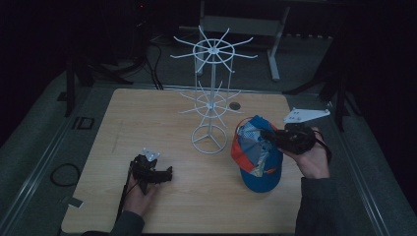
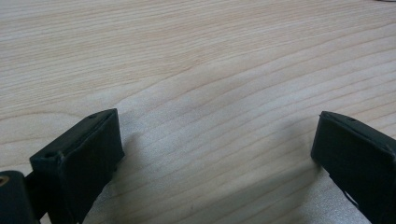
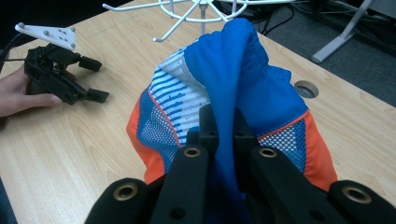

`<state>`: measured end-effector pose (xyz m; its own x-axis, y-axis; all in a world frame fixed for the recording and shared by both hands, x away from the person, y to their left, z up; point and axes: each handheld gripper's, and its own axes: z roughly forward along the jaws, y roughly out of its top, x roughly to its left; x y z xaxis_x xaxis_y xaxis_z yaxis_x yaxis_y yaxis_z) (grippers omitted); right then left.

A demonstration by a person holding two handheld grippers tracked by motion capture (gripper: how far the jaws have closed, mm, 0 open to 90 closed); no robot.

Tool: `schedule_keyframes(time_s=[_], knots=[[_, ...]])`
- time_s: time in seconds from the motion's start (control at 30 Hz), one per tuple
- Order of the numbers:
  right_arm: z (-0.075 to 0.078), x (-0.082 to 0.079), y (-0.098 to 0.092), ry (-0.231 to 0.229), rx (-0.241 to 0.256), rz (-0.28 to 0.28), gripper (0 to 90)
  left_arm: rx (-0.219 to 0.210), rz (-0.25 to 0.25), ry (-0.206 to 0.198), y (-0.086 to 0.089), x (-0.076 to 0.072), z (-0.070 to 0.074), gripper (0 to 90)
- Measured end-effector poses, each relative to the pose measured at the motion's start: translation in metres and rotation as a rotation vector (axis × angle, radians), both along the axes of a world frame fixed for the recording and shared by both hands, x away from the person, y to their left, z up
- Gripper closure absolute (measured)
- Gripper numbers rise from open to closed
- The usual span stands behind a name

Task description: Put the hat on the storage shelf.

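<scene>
**Desk:** Black jaws of the right hand-held gripper (image 3: 223, 140) are pinched on a fold of blue fabric, close to the lens. What is it holding?

**Photographer:** A blue-and-orange cap (image 1: 256, 153), gripped at its crown. In the high view it sits low over the right half of the wooden worktop (image 1: 147, 118), just beside the base of a white wire display stand (image 1: 211, 93). Whether its brim touches the wood I cannot tell.

**Desk:** And the other side?

**Photographer:** The left hand-held gripper (image 1: 167, 173) rests on the worktop, well apart from the cap, jaws spread wide with nothing between them; bare wood grain shows in the gap in its own view.

**Desk:** Which step would you call this?

**Photographer:** By my reading, the lift: the cap is secured and about to travel to the stand.

**Desk:** What does the next move call for?

**Photographer:** Likely raising the cap clear of the stand's lower prongs, then lowering it so one prong catches the fabric or back opening. The spokes are thin and crowded, so a snag on the mesh is the risk.
</scene>
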<state>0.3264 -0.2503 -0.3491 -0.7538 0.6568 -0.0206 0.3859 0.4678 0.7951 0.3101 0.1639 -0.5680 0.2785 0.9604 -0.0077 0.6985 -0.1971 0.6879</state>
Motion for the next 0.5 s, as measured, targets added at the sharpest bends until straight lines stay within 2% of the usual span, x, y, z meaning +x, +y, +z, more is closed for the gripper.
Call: schedule_keyframes(time_s=[0.5], knots=[[0.0075, -0.0024, -0.0034, -0.007, 0.009, 0.001, 88.2, 0.0, 0.0, 0.0, 0.0, 0.0, 0.0, 2.4]])
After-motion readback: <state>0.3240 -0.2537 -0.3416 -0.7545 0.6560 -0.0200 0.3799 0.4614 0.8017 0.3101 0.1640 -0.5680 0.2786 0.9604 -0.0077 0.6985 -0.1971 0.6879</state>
